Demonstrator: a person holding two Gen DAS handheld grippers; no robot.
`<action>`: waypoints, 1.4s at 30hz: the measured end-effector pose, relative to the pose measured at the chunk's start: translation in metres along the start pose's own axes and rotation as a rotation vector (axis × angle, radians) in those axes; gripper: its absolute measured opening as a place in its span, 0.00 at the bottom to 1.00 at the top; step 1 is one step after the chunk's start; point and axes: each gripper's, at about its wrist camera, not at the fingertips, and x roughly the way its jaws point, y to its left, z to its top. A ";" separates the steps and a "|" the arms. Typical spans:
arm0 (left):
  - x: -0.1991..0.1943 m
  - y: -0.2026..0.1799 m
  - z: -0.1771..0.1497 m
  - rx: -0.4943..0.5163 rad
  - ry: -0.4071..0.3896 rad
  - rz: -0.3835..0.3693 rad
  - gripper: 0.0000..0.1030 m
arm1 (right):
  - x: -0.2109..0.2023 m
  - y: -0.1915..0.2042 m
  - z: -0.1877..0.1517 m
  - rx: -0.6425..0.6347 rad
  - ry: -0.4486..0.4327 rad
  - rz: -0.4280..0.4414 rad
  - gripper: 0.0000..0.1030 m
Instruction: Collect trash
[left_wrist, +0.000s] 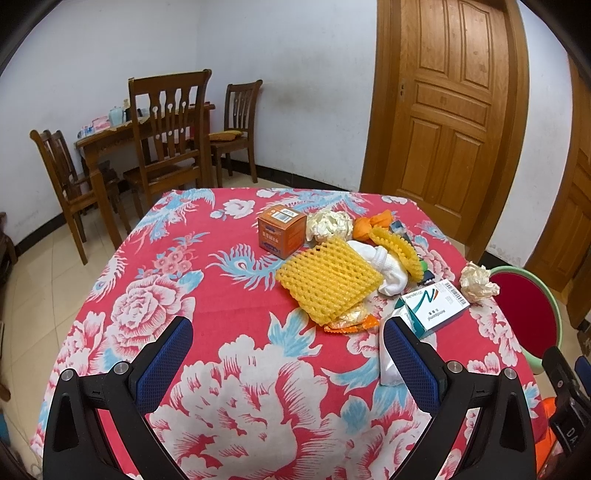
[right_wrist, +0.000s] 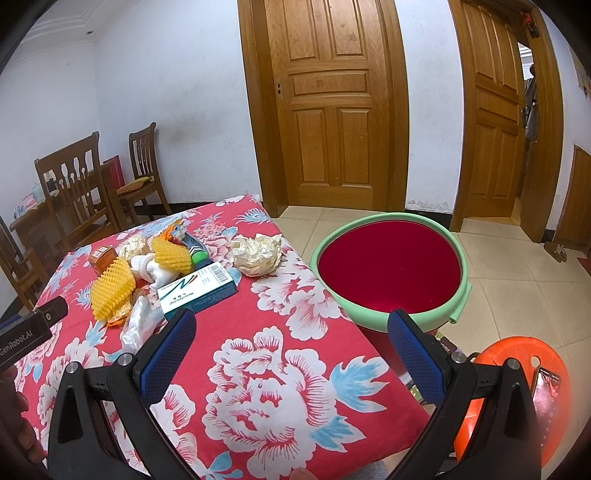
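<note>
2 grippers, left gripper (left_wrist: 288, 354) and right gripper (right_wrist: 291, 347), jaws spread, empty.

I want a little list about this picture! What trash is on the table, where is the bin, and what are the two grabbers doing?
table: red flowered cloth
trash: orange box, yellow foam net, white-teal box, paper ball, second paper ball, clear plastic bag
bin: green-rimmed tub, red inside, beside the table's right edge
left gripper: open, holds nothing, above the cloth
right gripper: open, holds nothing, near the table's edge
collected so far: nothing seen in the tub
</note>
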 end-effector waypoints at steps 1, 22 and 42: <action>0.001 -0.001 0.000 0.004 0.004 0.000 0.99 | 0.001 0.000 0.001 -0.003 0.003 0.004 0.99; 0.075 -0.016 0.037 0.039 0.129 -0.039 0.99 | 0.072 0.016 0.047 -0.096 0.139 0.105 0.99; 0.118 -0.022 0.034 -0.016 0.249 -0.151 0.49 | 0.159 0.029 0.059 -0.112 0.321 0.175 0.88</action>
